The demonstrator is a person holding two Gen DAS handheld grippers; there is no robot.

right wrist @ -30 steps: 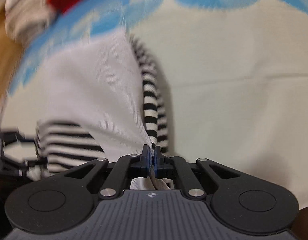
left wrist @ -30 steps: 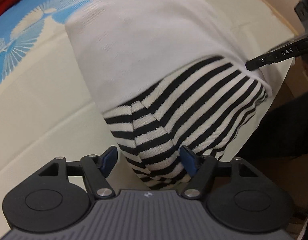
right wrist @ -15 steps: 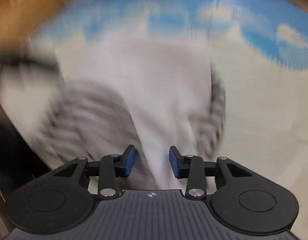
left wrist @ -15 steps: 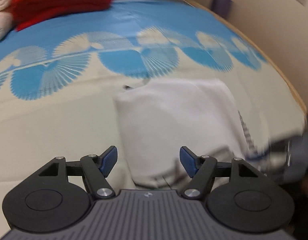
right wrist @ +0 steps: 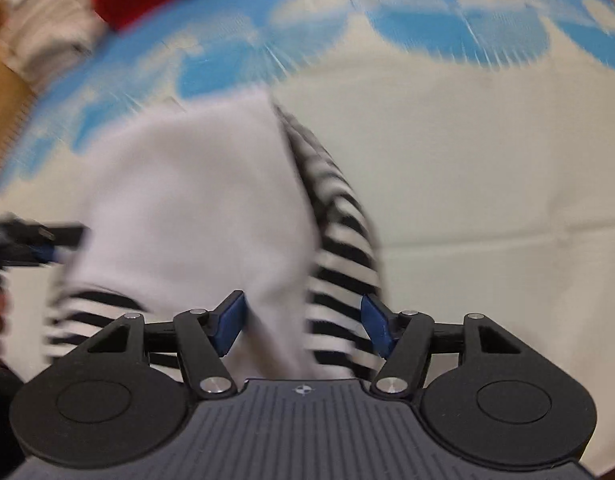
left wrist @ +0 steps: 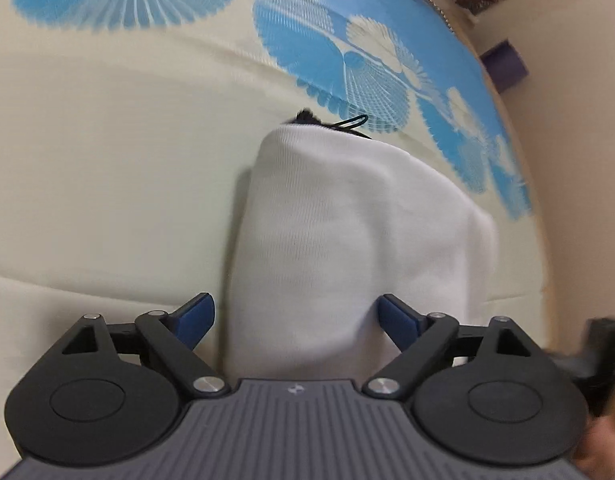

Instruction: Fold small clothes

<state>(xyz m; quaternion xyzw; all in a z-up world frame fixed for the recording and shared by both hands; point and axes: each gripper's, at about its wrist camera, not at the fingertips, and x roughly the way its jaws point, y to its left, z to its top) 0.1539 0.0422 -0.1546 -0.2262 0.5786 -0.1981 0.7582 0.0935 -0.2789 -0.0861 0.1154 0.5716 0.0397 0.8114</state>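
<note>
Seemingly mid-fold, left gripper [left wrist: 295, 318] and right gripper [right wrist: 303, 326] gaped apart around the garment [left wrist: 347, 240]; next, clamping its 6 o'clock edge.

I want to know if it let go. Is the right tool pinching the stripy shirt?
Cannot tell about touch. The right wrist view shows the right tool wide open over the blurred white and striped garment, not pinching it; any gap is unclear.
</note>
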